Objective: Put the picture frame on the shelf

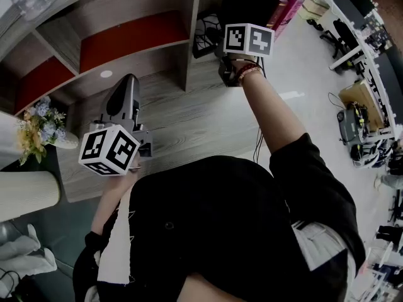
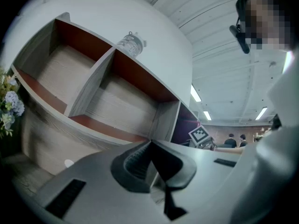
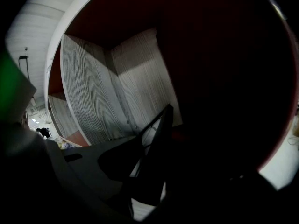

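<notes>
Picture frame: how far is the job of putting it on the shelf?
Done: the picture frame is inside a dark compartment of the shelf. In hand: it stands between the jaws of the right gripper; whether they press it is too dark to tell. Left: release and pull back. The left gripper is shut, empty.

A grey wood-grain shelf unit with red-backed compartments takes up the near side of the room, with a clear bottle on its top and a bunch of pale flowers near its left end. To the right a pale floor runs out to rows of white desks and dark chairs. Long strip lights glow in the panelled white ceiling.
</notes>
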Tool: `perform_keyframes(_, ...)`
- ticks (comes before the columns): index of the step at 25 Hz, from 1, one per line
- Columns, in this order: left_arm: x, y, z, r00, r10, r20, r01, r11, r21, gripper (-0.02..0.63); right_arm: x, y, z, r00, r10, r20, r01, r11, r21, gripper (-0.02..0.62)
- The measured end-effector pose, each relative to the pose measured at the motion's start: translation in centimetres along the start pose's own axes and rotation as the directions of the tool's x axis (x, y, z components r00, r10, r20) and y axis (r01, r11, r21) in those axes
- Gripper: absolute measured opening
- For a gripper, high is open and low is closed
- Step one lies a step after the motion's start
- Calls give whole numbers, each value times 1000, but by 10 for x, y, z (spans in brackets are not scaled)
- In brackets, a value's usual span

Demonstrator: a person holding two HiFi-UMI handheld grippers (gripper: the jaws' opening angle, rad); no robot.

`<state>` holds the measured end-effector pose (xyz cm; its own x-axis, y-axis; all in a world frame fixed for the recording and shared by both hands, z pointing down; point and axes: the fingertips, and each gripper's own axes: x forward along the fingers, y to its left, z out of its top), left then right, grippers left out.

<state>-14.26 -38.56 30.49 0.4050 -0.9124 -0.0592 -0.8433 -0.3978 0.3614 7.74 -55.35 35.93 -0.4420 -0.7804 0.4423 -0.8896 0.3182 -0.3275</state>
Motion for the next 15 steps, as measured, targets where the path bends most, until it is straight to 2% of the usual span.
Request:
perform_keyframes(11, 4, -4, -5, 1000, -4, -15, 4, 1000, -2, 12, 6, -1, 0, 1000, -6, 2, 6, 999, -40, 164)
perform_keyframes(15, 2, -1, -8, 1000, 7, -18, -7, 1000, -7, 12, 3, -1, 1, 999, -28, 40, 31, 998, -59, 170)
